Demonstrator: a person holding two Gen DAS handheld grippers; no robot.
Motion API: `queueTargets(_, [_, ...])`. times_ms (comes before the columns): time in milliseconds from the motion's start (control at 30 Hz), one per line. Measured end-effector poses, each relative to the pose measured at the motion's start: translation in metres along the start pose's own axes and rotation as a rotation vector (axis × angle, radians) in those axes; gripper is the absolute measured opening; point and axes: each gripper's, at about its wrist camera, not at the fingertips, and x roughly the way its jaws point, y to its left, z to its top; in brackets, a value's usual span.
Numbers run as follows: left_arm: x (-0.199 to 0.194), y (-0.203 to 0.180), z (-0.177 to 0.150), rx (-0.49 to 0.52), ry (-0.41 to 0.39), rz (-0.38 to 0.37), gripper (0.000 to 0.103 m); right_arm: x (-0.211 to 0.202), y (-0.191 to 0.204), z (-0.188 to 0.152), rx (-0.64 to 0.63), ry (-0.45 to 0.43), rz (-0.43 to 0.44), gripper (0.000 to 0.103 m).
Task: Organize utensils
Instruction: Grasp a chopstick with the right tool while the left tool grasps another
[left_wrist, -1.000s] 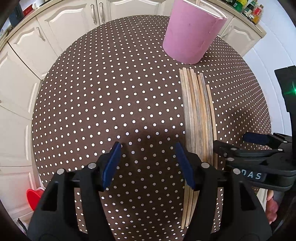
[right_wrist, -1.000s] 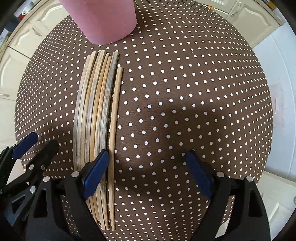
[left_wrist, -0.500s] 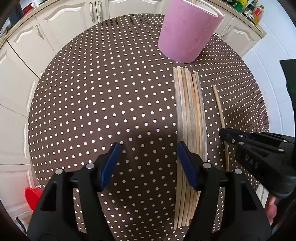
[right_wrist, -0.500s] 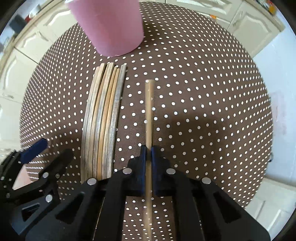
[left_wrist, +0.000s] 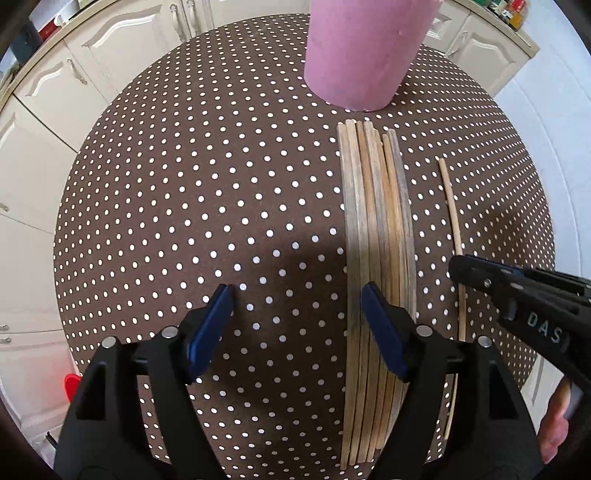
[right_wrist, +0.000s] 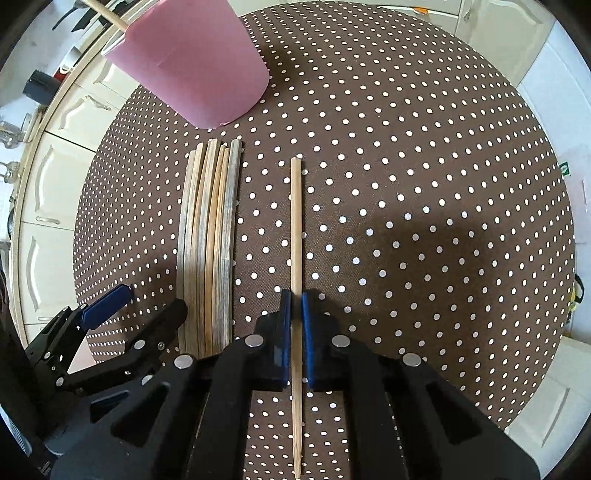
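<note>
The single chopstick (right_wrist: 296, 236) lies with its long axis running straight away from the right wrist camera, its blunt far end pointing toward the far side of the table and its thin tapered end toward the camera. The right gripper (right_wrist: 296, 306) is clenched on it, both blue pads pressing its lower half. It sits apart from the bundle of chopsticks (right_wrist: 208, 240), which lies parallel to it on the left, far ends just short of the pink cup (right_wrist: 195, 62). 1 more stick leans out of the cup's rim at the upper left.

In the left wrist view the left gripper (left_wrist: 297, 325) is over the tablecloth with its jaws opening; its right pad is above the bundle's left edge, and nothing is gripped between the pads.

The table is round, covered with a brown cloth with white polka dots (right_wrist: 424, 184). Cream kitchen cabinets (left_wrist: 48, 110) with curved panel doors stand behind it, and bottles (left_wrist: 506, 11) crowd the counter at the upper right.
</note>
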Motion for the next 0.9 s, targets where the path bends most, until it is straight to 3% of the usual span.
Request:
queueTargets(100, [0.007,-0.002,0.009,-0.020,0.024,0.032,0.079,-0.004,-0.011,0.001,0.002,0.004,0.011,0.005])
queueTargets(300, [0.009,-0.011,0.019,0.004,0.059,0.122,0.079,-0.010,-0.024,0.004,0.010,0.012,0.025,0.005])
queueTargets(500, [0.021,-0.019,0.032,-0.017,0.076,0.122,0.079,-0.011,-0.028,0.009,0.014,0.017,0.035,0.005])
queueTargets(600, [0.026,-0.013,0.041,-0.096,0.097,0.091,0.076,-0.012,-0.032,0.010,0.015,0.017,0.038,0.005])
queueTargets(667, [0.026,-0.011,0.044,-0.130,0.084,0.086,0.065,-0.014,-0.032,0.007,0.018,0.015,0.043,0.005])
queueTargets(733, [0.023,-0.017,0.046,-0.117,0.055,0.087,0.025,-0.015,-0.036,0.005,0.031,0.015,0.052,0.005])
queueTargets(833, [0.021,-0.023,0.049,-0.110,0.049,0.081,0.009,-0.018,-0.041,0.004,0.043,0.020,0.061,0.005])
queueTargets(900, [0.022,-0.026,0.049,-0.113,0.043,0.076,0.007,-0.020,-0.045,0.003,0.050,0.023,0.066,0.005])
